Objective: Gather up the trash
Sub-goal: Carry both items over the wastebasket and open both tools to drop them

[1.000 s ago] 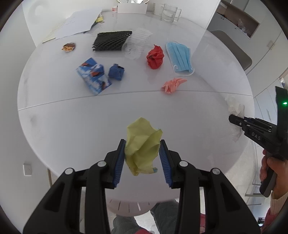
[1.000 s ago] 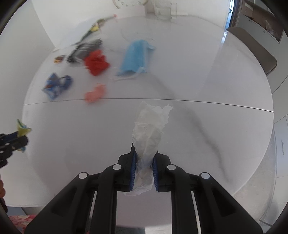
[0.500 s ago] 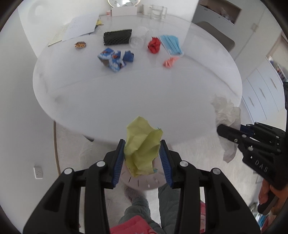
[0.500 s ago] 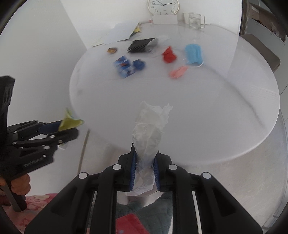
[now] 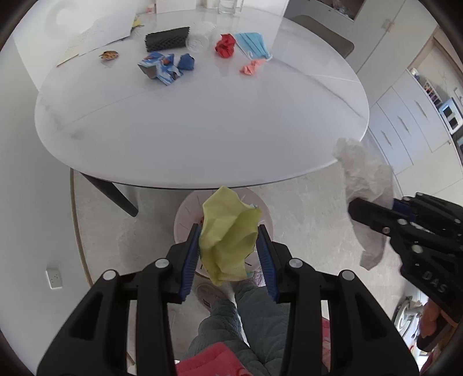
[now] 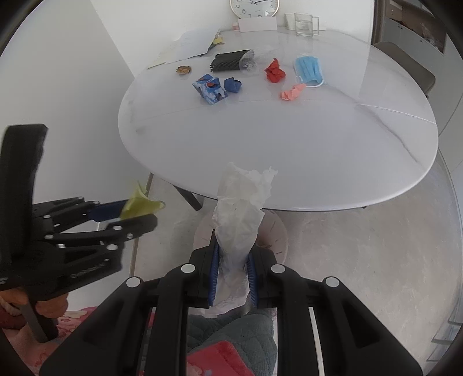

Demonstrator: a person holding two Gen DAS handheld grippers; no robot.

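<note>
The left hand-held gripper (image 5: 228, 248) is squeezing a crumpled yellow paper (image 5: 228, 240) between its blue pads (image 5: 189, 260), and the paper sticks up past the tips. The right hand-held gripper (image 6: 233, 272) is pinched tight on a white tissue (image 6: 241, 214), which stands tall above its pads and hangs down a bit below them. Both hand-held grippers are off the bench, out over the floor (image 5: 303, 202). Right under them sits a round white bin (image 5: 185, 219) on the floor, and the yellow paper and the tissue each hang over it. In the left view the right hand-held gripper shows at the right side with the white tissue (image 5: 364, 179) in it. In the right view the left hand-held gripper shows at the left side with a bit of the yellow paper (image 6: 139, 202) peeking out. Farther off is the white round bench (image 5: 202, 124). More trash lies near its far side: a blue box (image 5: 157, 68), a blue paper ball (image 5: 185, 61) just beside it, a red paper ball (image 5: 225, 48), a pink paper scrap (image 5: 250, 67), a blue face mask (image 5: 251, 43), a black mesh piece (image 5: 167, 42) and a small brown wrapper (image 5: 109, 54). White paper sheets (image 5: 101, 31) lie at the far left of the bench. A glass jug (image 6: 303, 24) stands at the far edge, and a wall clock (image 6: 254, 4) hangs behind it.
</note>
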